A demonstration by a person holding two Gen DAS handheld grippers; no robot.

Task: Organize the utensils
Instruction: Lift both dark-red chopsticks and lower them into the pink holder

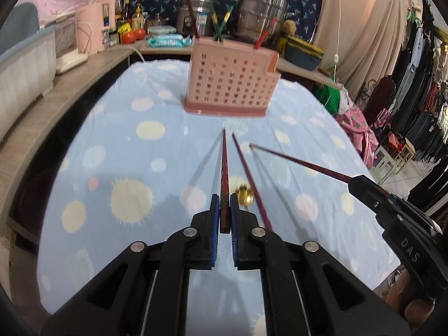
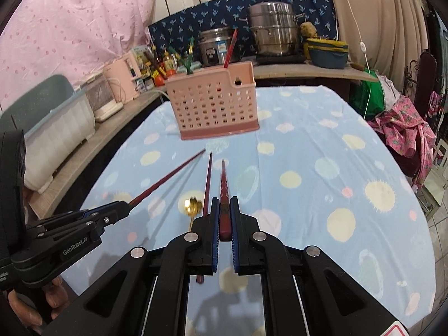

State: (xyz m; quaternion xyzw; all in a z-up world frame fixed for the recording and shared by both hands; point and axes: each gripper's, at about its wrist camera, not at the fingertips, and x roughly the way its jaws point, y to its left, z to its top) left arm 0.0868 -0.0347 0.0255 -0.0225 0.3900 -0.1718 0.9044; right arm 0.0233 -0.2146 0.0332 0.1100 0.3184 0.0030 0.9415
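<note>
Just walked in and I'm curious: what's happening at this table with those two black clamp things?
A person is tidying utensils with a hand-held clamp in each hand. The left gripper is shut on one dark red chopstick, and the right gripper is shut on another. A third dark red chopstick and a small gold spoon lie on the blue spotted tablecloth. Ahead stands the pink perforated plastic utensil holder, already holding a few sticks.
</note>
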